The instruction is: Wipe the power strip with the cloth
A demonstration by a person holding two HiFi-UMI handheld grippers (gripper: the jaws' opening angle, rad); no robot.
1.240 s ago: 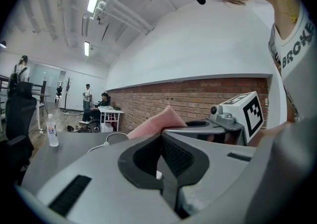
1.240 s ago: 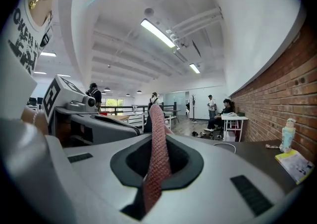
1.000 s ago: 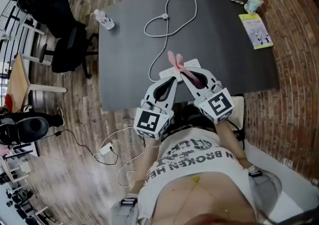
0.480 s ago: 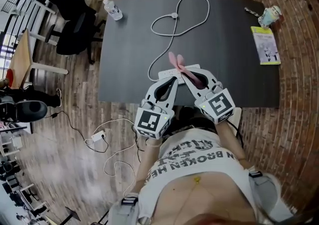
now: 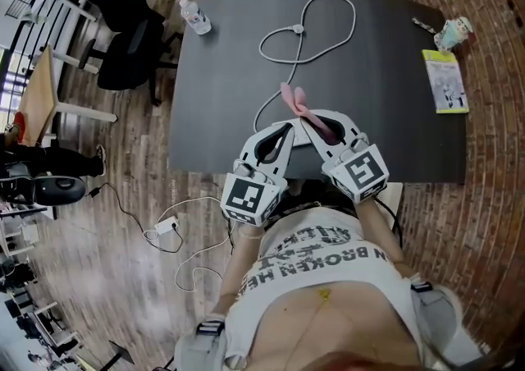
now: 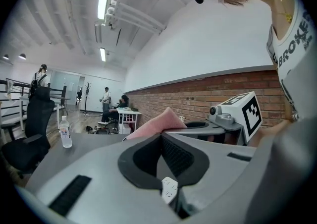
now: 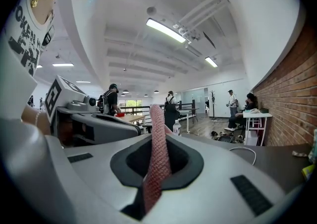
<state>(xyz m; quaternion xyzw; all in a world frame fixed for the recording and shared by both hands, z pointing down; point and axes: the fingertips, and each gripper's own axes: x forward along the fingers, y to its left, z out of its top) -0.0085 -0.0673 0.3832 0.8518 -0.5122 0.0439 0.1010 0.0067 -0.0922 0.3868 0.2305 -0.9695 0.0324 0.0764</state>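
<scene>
Cloth (image 5: 294, 99) lengthwise outward (right gripper (image 5: 305, 121))

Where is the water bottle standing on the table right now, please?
In the head view the water bottle stands at the table's far left corner, left of the looped white cable and near the black chair.

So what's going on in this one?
A person stands at a dark table with a gripper in each hand. The right gripper has its jaws shut on a pink cloth, whose free end trails forward onto the table. The left gripper, jaws shut, sits alongside, over the white power strip. No wiping contact is clearly visible.
</scene>
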